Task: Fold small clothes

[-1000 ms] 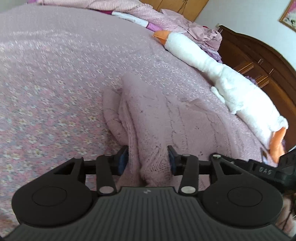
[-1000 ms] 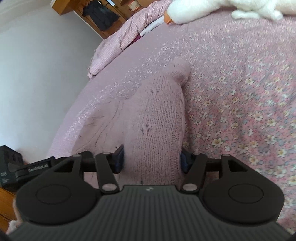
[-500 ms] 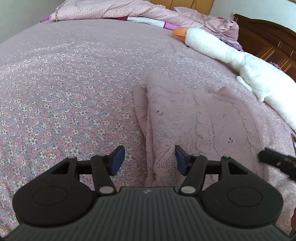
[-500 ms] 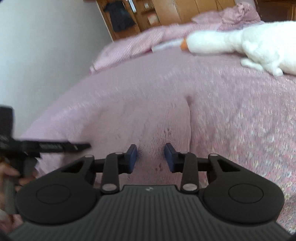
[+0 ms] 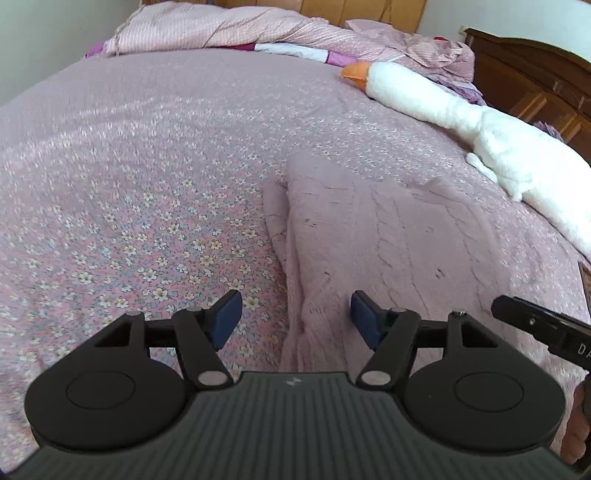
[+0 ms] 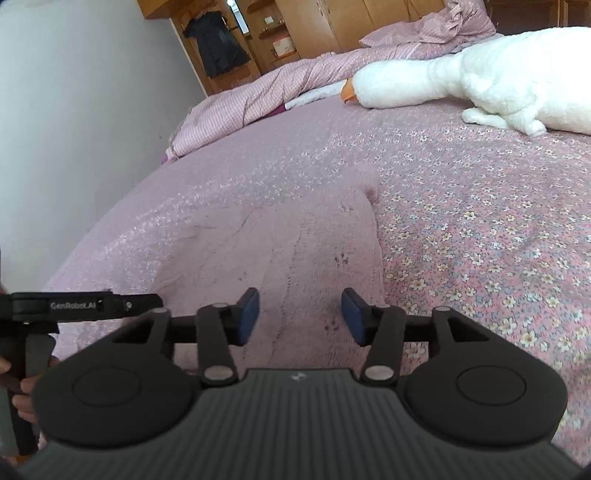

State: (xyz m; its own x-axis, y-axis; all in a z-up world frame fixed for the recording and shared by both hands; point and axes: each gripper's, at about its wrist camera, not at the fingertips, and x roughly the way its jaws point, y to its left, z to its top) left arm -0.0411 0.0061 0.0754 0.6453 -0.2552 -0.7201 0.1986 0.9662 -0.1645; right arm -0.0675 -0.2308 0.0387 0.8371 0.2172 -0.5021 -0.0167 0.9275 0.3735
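Note:
A pale pink knitted sweater (image 5: 391, 236) lies folded flat on the flowered bedspread (image 5: 147, 206). Its left edge, with a tucked sleeve, runs toward my left gripper (image 5: 295, 317), which hovers open above the near hem with nothing between its blue pads. In the right wrist view the same sweater (image 6: 295, 251) spreads ahead of my right gripper (image 6: 300, 314), also open and holding nothing, over the garment's near right part. The other handset's black bar shows at the edge of each view.
A long white plush goose (image 5: 461, 122) with an orange beak lies along the bed's right side. Rumpled pink bedding (image 5: 229, 29) is heaped at the head. A dark wooden headboard (image 5: 532, 74) and wardrobes stand beyond. A white wall (image 6: 74, 110) borders the bed's left.
Both grippers let go of the sweater and drew back and up. The left opened wide; the right narrowed half a second ago, then opened again. The sweater now rests flat.

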